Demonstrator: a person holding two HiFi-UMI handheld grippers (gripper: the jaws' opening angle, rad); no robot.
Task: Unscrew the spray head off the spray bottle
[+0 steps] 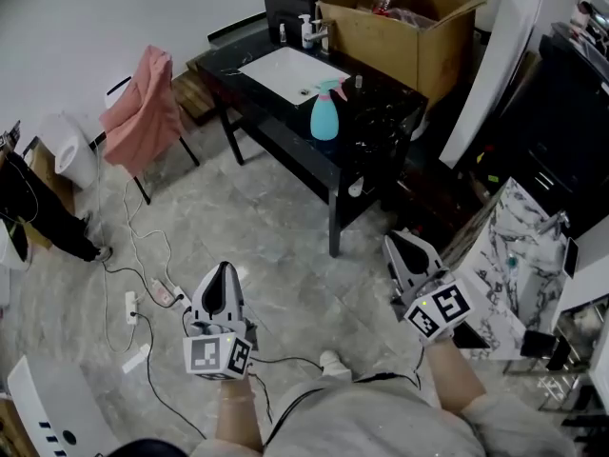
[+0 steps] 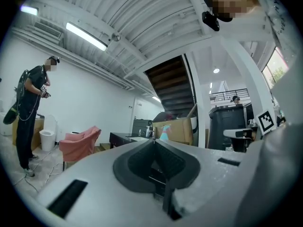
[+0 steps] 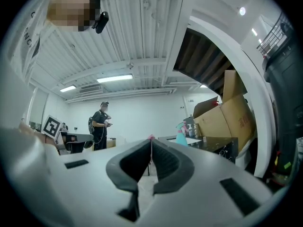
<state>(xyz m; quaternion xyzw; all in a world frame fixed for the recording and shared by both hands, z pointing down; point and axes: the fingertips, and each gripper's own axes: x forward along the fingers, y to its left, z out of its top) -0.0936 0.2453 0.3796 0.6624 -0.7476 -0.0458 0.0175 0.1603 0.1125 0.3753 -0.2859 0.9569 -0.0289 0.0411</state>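
Standing upright on the shiny black desk (image 1: 376,112) is a light blue plastic spray bottle (image 1: 324,114) with a pink spray head (image 1: 333,88) on top. The bottle is near the desk's front edge, just beside the white sink bowl (image 1: 293,72) set into the desk top. A big brown cardboard box (image 1: 419,41) sits at the desk's far right corner.

The left tongs (image 1: 222,268) are pressed together with nothing between them. The right tongs (image 1: 396,242) are pressed together too, and they pinch nothing. Both hang over the grey stone floor (image 1: 285,246), well apart from the desk, and both point toward it. From the left tongs (image 2: 153,141) the bottle (image 2: 164,133) looks small and far off. From the right tongs (image 3: 151,140) it (image 3: 181,135) shows off to the right of the tips. A chair with a pink cloth (image 1: 143,112) stands on the floor left of the desk.
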